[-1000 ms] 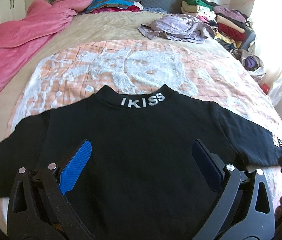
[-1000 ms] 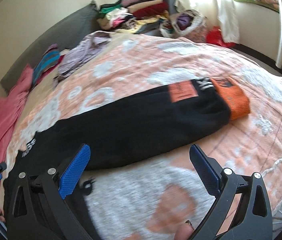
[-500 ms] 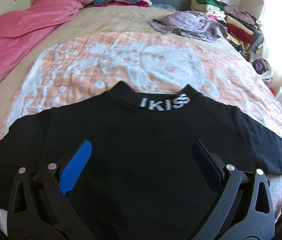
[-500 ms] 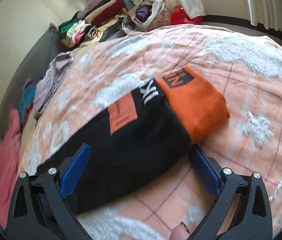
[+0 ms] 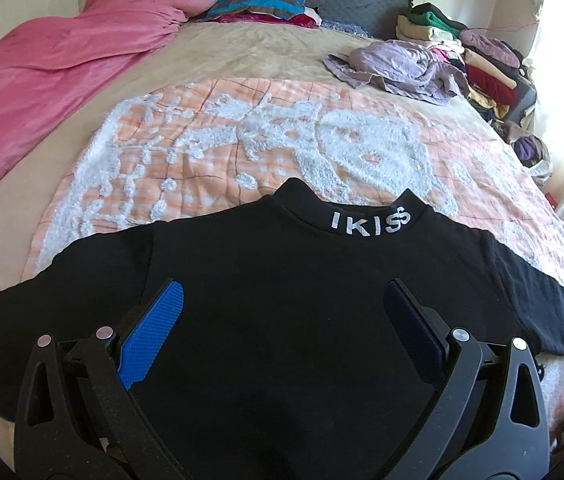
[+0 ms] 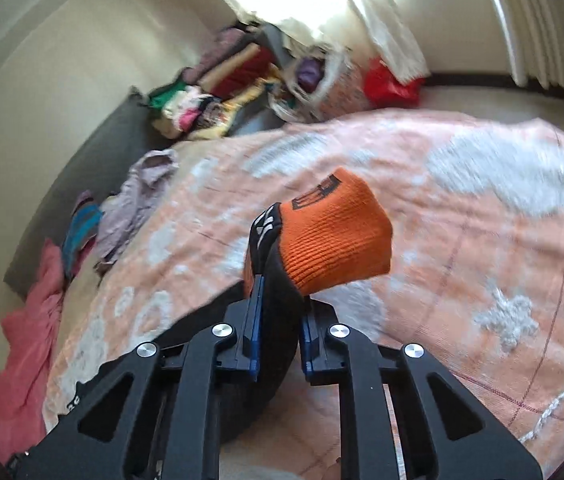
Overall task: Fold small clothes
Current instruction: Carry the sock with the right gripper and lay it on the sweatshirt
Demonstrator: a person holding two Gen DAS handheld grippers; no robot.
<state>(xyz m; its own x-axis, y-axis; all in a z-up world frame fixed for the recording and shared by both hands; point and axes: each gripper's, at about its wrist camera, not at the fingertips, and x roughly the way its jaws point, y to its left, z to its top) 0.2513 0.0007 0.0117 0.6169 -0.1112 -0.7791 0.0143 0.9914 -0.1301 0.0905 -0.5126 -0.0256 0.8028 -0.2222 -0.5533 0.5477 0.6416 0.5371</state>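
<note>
Black long-sleeved knit top (image 5: 282,300) lies flat, unfolded. Right gripper (image 6: 279,344) clamps its orange ribbed cuff (image 6: 334,236); left gripper (image 5: 282,316) gapes empty. Folding barely begun.

The black long-sleeved sweatshirt (image 5: 282,280) lies flat on the peach-and-white tufted bedspread (image 5: 241,148), collar toward the headboard. The crumpled lilac garment (image 5: 398,64) lies beyond it to the right; the pink quilt (image 5: 41,72) lies along the bed's left side.
</note>
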